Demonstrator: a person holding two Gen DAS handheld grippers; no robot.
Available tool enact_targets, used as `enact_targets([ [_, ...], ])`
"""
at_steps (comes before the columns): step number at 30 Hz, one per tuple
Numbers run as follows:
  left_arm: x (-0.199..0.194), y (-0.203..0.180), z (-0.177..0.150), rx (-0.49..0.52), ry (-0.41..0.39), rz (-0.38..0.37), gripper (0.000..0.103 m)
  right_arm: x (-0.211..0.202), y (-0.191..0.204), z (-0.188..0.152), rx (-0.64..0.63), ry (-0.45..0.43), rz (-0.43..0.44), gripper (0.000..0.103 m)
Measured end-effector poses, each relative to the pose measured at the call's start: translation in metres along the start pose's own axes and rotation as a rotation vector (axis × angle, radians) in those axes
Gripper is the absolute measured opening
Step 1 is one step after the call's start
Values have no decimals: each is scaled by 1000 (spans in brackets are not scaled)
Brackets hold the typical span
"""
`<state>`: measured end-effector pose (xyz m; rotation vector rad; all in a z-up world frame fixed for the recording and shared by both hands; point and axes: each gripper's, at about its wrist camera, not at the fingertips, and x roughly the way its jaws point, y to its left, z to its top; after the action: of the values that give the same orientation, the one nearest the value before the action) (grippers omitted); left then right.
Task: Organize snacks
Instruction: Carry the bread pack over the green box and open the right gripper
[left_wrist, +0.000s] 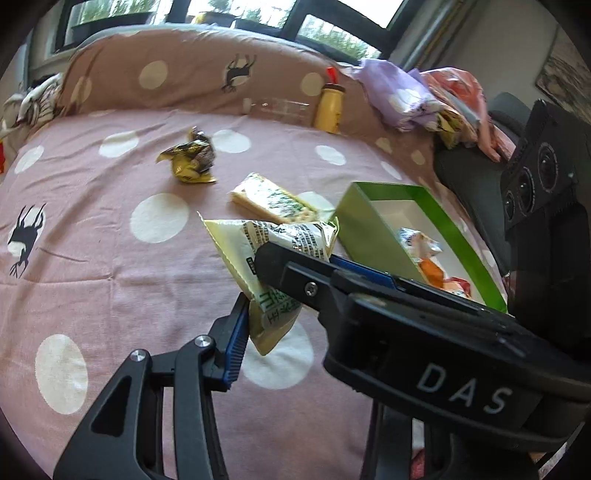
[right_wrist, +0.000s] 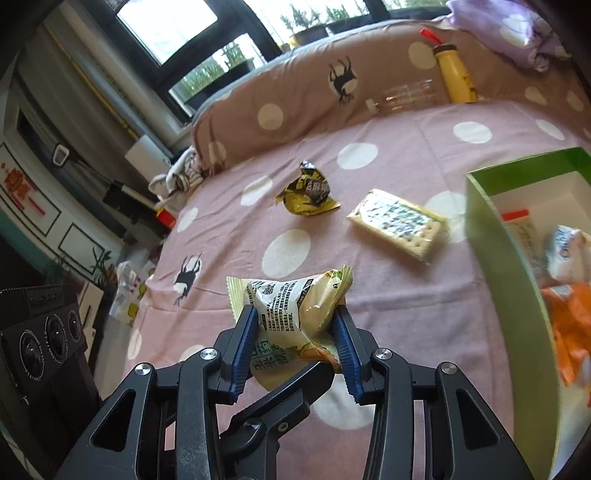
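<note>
A pale yellow-green snack packet (left_wrist: 255, 258) (right_wrist: 295, 306) is held above the pink dotted bed cover. My right gripper (right_wrist: 295, 332) is shut on it, blue pads on both sides. In the left wrist view the right gripper's body crosses in front and covers my left gripper's right finger; the left blue pad (left_wrist: 236, 343) sits beside the packet's lower end, and I cannot tell whether it grips. A green box (left_wrist: 373, 236) (right_wrist: 517, 288) with several snacks inside stands to the right. A cracker pack (left_wrist: 273, 201) (right_wrist: 402, 221) and a crumpled yellow-black wrapper (left_wrist: 192, 158) (right_wrist: 308, 192) lie on the bed.
A brown dotted bolster (left_wrist: 177, 70) (right_wrist: 295, 99) runs along the back. A yellow bottle (left_wrist: 330, 107) (right_wrist: 454, 74) and a clear bottle (left_wrist: 280, 109) lie against it. Clothes (left_wrist: 424, 96) are piled at the back right.
</note>
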<state>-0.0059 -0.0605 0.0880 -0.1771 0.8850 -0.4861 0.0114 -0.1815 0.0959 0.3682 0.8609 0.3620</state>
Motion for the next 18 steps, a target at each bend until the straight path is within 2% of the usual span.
enact_targets([
  [6, -9, -43, 7, 71, -62, -48, 42, -48, -16, 8, 9, -94, -11, 45],
  [12, 4, -94, 21, 165, -85, -100, 42, -92, -61, 14, 93, -203, -19, 45],
  [18, 33, -138, 27, 258, -52, -177, 41, -118, -109, 13, 223, -263, -60, 45],
])
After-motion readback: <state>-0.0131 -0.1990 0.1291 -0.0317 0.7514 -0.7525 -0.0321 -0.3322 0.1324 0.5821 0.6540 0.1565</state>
